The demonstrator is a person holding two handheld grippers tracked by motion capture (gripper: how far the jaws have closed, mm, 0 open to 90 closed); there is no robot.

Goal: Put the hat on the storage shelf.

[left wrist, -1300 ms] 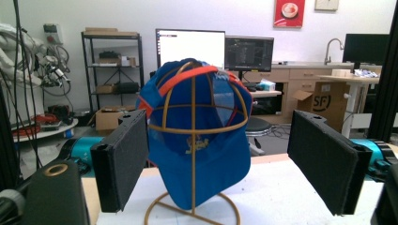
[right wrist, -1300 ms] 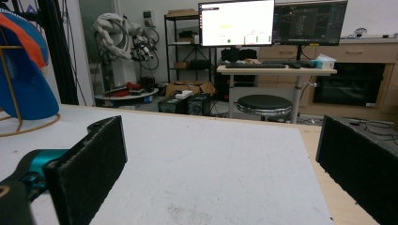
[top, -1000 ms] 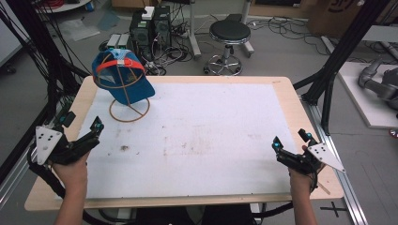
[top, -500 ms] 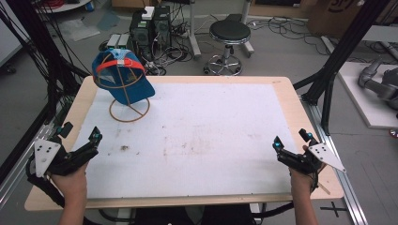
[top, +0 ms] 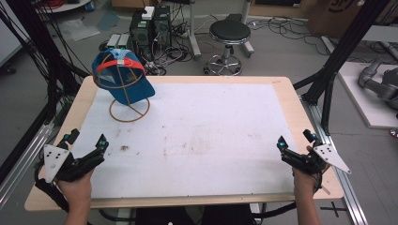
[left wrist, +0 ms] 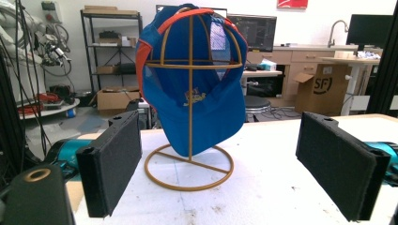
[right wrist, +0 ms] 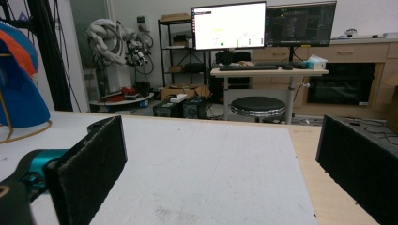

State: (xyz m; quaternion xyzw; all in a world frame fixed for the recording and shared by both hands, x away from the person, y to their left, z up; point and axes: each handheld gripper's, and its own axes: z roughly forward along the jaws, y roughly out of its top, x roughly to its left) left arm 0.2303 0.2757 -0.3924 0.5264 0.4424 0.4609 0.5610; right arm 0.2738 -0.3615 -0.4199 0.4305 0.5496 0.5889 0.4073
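A blue cap with an orange band (top: 123, 77) hangs on a gold wire stand (top: 129, 111) at the far left of the table. My left gripper (top: 87, 139) is held near the front left corner, open and empty, and points at the cap. In the left gripper view the cap (left wrist: 197, 89) and stand (left wrist: 187, 168) are framed between the wide-apart pads (left wrist: 112, 164), well ahead of them. My right gripper (top: 294, 138) is open and empty near the front right corner. In the right gripper view the cap (right wrist: 19, 89) sits at the left edge.
A white mat (top: 202, 126) covers most of the wooden table (top: 291, 93). Beyond the far edge stand a black stool (top: 229, 33) and computer cases (top: 150, 26) on the floor. Black frame posts (top: 338, 61) rise at both sides.
My left gripper has drifted a little toward the near edge of the table. The right gripper and the cap have stayed where they were.
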